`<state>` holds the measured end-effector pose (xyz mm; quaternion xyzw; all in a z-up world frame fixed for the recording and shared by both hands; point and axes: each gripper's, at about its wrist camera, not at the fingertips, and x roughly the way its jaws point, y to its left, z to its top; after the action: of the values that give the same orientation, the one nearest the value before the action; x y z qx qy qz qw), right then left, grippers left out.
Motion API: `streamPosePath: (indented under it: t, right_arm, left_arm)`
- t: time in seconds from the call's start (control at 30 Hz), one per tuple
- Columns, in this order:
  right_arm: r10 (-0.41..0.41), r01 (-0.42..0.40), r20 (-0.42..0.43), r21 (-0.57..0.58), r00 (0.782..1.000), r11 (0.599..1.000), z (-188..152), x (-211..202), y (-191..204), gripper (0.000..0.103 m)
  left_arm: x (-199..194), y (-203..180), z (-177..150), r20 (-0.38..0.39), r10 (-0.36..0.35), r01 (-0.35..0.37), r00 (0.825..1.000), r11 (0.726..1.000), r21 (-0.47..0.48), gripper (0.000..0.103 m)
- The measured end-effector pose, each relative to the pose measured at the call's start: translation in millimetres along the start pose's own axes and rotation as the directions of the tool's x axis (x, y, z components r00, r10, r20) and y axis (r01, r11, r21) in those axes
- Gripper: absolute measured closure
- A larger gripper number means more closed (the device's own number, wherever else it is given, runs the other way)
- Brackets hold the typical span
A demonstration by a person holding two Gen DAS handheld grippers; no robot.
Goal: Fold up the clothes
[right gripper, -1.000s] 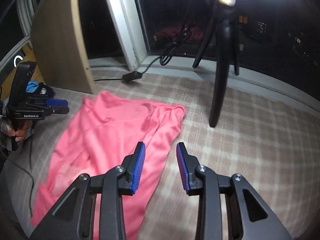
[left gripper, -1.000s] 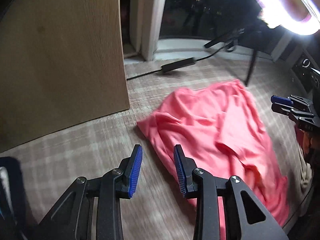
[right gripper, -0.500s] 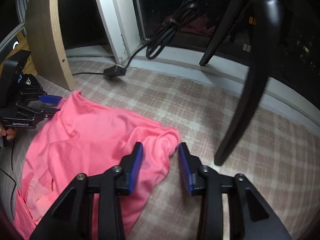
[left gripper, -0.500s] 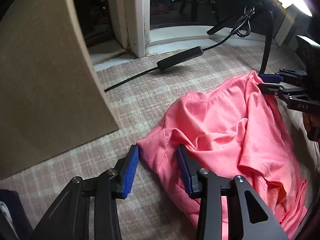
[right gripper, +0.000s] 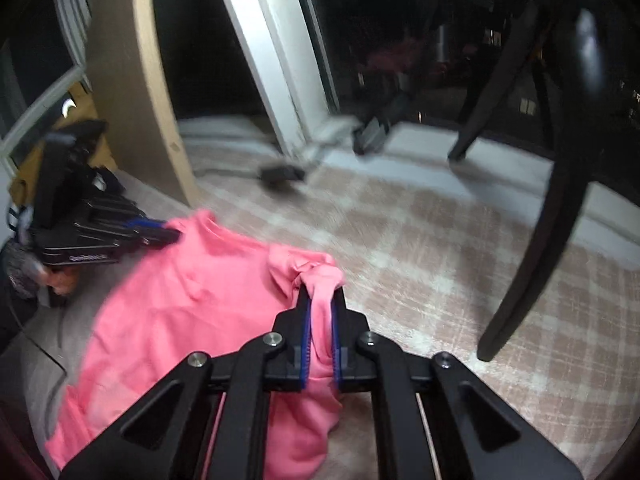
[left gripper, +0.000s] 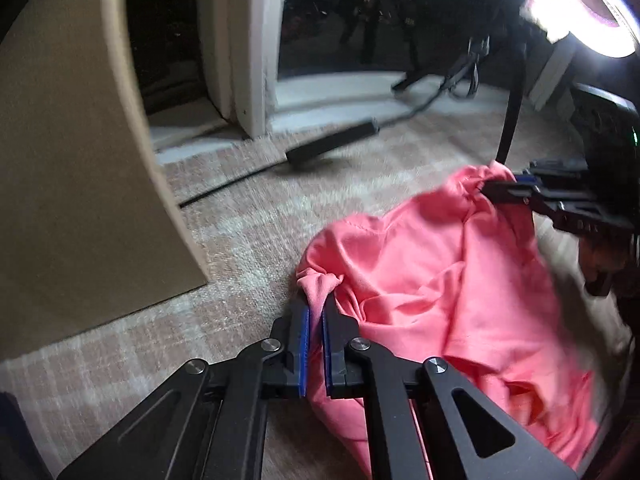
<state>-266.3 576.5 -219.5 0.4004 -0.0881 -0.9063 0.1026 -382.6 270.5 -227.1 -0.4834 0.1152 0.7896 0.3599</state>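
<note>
**Pink shirt pinched at two far corners**

Pink and soft, the shirt (left gripper: 460, 280) lies crumpled on the checked carpet (left gripper: 240, 240), near a window sill and beside a tan wooden panel (left gripper: 80, 160). Each corner on the window side is caught by one tool. The left gripper (left gripper: 315, 320) has its jaws pressed together on a small twist of cloth at the left corner; the right gripper (right gripper: 320, 316) pinches a similar knot of cloth at the right corner. Holding two matching corners like this would let the person lift one edge evenly and carry it over the rest, which looks like the opening of a fold.

The fabric is thin knit, limp, and falls in loose rolls and creases between the two grips; a seam line shows near the left corner. It will sag in the middle when raised, so both hands should rise together. The carpet is rough, low-piled, beige and cream. A black cord with a power brick (left gripper: 332, 144) lies near the sill, and a dark tripod leg (right gripper: 552, 200) stands just right of the shirt, close enough to snag a swinging hem.
</note>
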Motion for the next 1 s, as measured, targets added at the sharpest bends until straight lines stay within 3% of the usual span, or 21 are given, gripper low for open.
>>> streamPosePath:
  t: [0.23,0.47,0.63,0.7,0.8,0.83,0.93,1.0]
  right_arm:
    - [0.035,-0.030,0.118,-0.045,0.992,0.999,-8,-91,48,0.095]
    - [0.027,-0.012,0.168,-0.089,0.985,0.996,-69,-184,106,0.095]
    - [-0.014,0.021,0.077,-0.095,0.997,0.995,-146,-201,138,0.095]
    - [-0.021,0.023,0.022,-0.082,1.000,0.996,-176,-198,146,0.095]
    - [-0.064,0.051,-0.182,-0.079,0.981,0.996,-225,-184,156,0.091]
    - [-0.080,0.065,-0.213,-0.078,0.974,0.995,-235,-186,159,0.091]
    - [-0.043,0.038,-0.176,-0.031,0.984,0.999,-246,-212,162,0.089]
    - [-0.033,0.032,-0.128,-0.008,0.991,0.999,-241,-229,164,0.078]
  left_arm:
    - [-96,-31,-22,0.136,-0.043,0.038,0.990,0.998,0.041,0.098]
    - [-175,-75,-114,0.175,-0.080,0.065,0.981,0.994,0.086,0.098]
    - [-180,-101,-190,0.116,-0.140,0.133,0.983,0.989,0.070,0.098]
    - [-166,-108,-224,0.039,-0.166,0.164,0.985,0.985,0.048,0.094]
    - [-153,-116,-268,-0.101,-0.115,0.120,0.988,0.992,0.048,0.095]
    - [-159,-117,-275,-0.109,-0.111,0.117,0.988,0.992,0.049,0.095]
    - [-184,-120,-289,-0.098,-0.119,0.125,0.988,0.991,0.055,0.092]
    - [-198,-125,-279,-0.051,-0.106,0.110,0.993,0.991,0.080,0.080]
